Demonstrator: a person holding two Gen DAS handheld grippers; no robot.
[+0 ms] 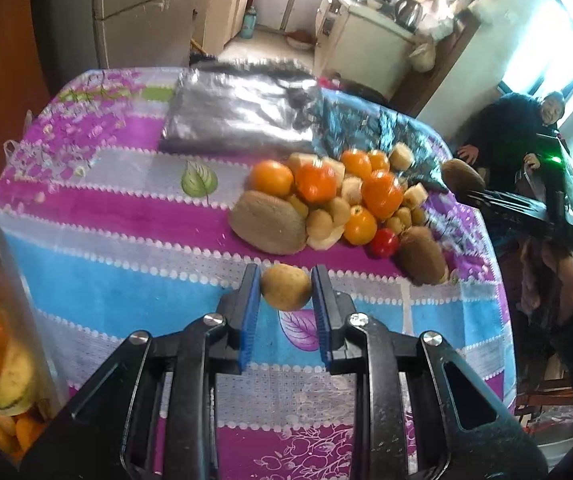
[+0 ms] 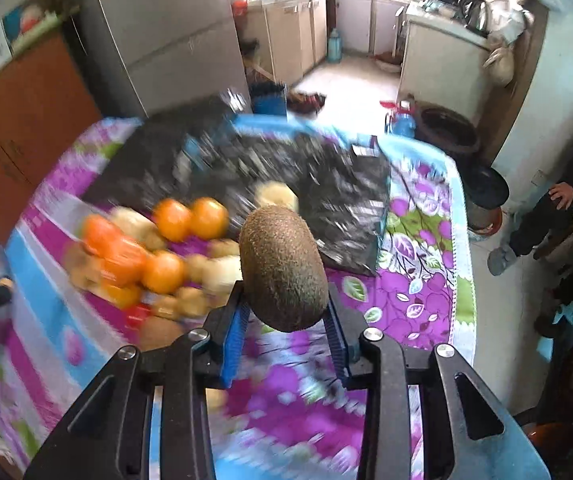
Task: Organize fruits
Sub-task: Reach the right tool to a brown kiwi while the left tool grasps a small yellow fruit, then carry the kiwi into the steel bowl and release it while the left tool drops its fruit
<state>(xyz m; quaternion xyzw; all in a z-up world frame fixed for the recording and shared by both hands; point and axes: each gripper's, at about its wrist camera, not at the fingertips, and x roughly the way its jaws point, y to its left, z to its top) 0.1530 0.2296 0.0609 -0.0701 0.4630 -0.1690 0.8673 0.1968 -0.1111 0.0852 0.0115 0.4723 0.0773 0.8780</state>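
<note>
Surface (image 1: 134, 248) w/ striped purple, blue and grey floral cloth fills both views under the claws. Silver foil bag (image 1: 242, 112) lies flat well ahead of the left claw, far side; in the right wrist view it reads dark and blurred.

Fruit pile (image 1: 338, 200) sits ahead and slightly right of the left claw (image 1: 286, 288): oranges, several kiwis, small pale yellowish pieces, one red tomato-like fruit (image 1: 384, 242). Big kiwi (image 1: 270, 222) at the pile's near-left edge, another kiwi (image 1: 422, 254) at its near-right edge. From the right claw (image 2: 286, 304) the pile is ahead-left, blurred.

Clear container (image 1: 2, 352) at far left of the left claw, partly cut off, holds orange segments, banana pieces, other fruit bits.

Right claw: closed round a large brown kiwi (image 2: 284, 268), blue pads pressed on both sides, fruit lifted clear of the cloth. Same claw shows in the left wrist view at right, kiwi at its tip.

Left claw: narrowly parted, gripping a small yellow-brown kiwi (image 1: 286, 286) btwn the blue pads (image 1: 250, 312), held above the cloth, just short of the pile.

A person sits past the surface's right edge, in dark clothing.
</note>
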